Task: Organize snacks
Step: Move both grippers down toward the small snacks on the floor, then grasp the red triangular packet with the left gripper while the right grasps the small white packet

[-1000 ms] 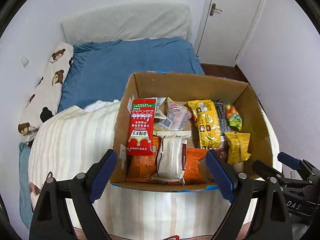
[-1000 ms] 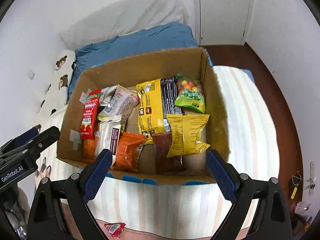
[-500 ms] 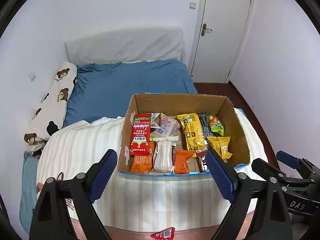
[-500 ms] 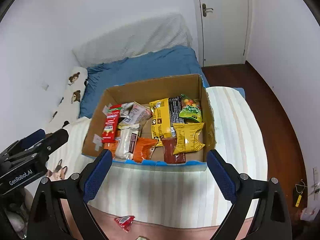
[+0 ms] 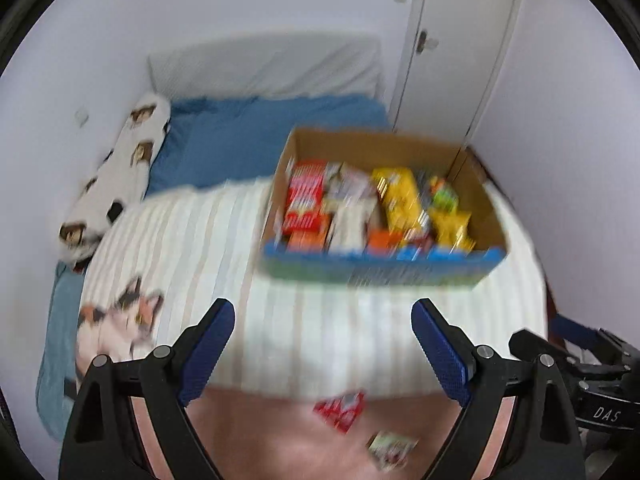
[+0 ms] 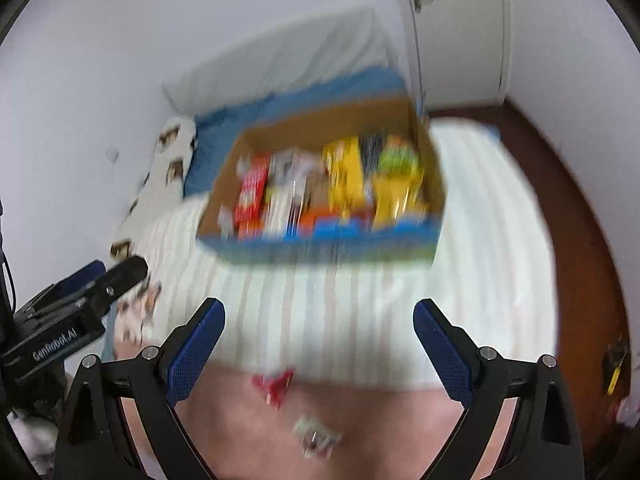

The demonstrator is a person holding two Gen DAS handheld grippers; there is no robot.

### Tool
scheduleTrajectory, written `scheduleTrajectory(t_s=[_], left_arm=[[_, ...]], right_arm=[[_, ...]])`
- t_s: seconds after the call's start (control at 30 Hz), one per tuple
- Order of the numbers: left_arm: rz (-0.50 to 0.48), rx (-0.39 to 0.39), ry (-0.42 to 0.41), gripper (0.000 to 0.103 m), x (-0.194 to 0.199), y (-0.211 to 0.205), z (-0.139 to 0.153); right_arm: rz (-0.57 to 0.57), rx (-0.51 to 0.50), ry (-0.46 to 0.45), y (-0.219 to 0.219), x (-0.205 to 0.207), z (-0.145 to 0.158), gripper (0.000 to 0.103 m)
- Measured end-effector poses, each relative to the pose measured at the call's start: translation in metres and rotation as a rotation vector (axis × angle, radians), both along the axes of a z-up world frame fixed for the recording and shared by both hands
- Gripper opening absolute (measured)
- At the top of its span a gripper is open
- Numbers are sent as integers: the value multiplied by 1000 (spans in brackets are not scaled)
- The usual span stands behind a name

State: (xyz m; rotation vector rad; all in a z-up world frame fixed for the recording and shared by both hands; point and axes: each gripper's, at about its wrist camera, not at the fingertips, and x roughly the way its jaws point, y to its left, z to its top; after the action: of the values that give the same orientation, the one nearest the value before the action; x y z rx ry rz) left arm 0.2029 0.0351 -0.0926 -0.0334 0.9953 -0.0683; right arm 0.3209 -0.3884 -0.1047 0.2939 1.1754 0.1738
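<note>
A cardboard box [image 5: 476,184] [image 6: 288,128] full of several snack packets stands on the striped blanket of a bed, blurred in both views. Inside lie a red packet [image 5: 304,204], a yellow packet [image 5: 400,200] and others. Two loose snacks lie on the pink cover near the bed's front: a red packet [image 5: 340,410] [image 6: 276,386] and a pale packet [image 5: 392,450] [image 6: 316,438]. My left gripper [image 5: 322,354] is open and empty, well short of the box. My right gripper [image 6: 318,350] is also open with nothing between its fingers. Each gripper shows at the edge of the other's view.
The bed has a blue sheet [image 5: 256,140], a bear-print pillow [image 5: 120,176] along the left wall and a cat-print cloth [image 5: 116,324]. A white door [image 5: 460,40] stands behind. Brown wooden floor [image 6: 580,220] runs right of the bed.
Both grippers have pulled back from the box, which now looks smaller and farther. The bed's pink front cover with two loose packets has come into view. Jaws stayed open.
</note>
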Motion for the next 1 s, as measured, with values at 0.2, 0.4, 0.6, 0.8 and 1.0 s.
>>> scheduleTrajectory(t_s=[0.2, 0.4, 0.6, 0.8, 1.0], left_arm=[[34, 86, 212, 91, -30, 21, -90], [34, 150, 337, 91, -47, 30, -145], [39, 146, 404, 91, -52, 37, -168], [-45, 89, 424, 91, -39, 12, -176], [-206, 51, 477, 91, -15, -44, -198]], right_arm=[[17, 128, 306, 18, -36, -113, 97], [-7, 213, 509, 35, -60, -201, 92], [39, 112, 509, 53, -79, -233, 63], [-12, 89, 434, 24, -81, -214, 44], [-69, 82, 407, -13, -78, -201, 43]])
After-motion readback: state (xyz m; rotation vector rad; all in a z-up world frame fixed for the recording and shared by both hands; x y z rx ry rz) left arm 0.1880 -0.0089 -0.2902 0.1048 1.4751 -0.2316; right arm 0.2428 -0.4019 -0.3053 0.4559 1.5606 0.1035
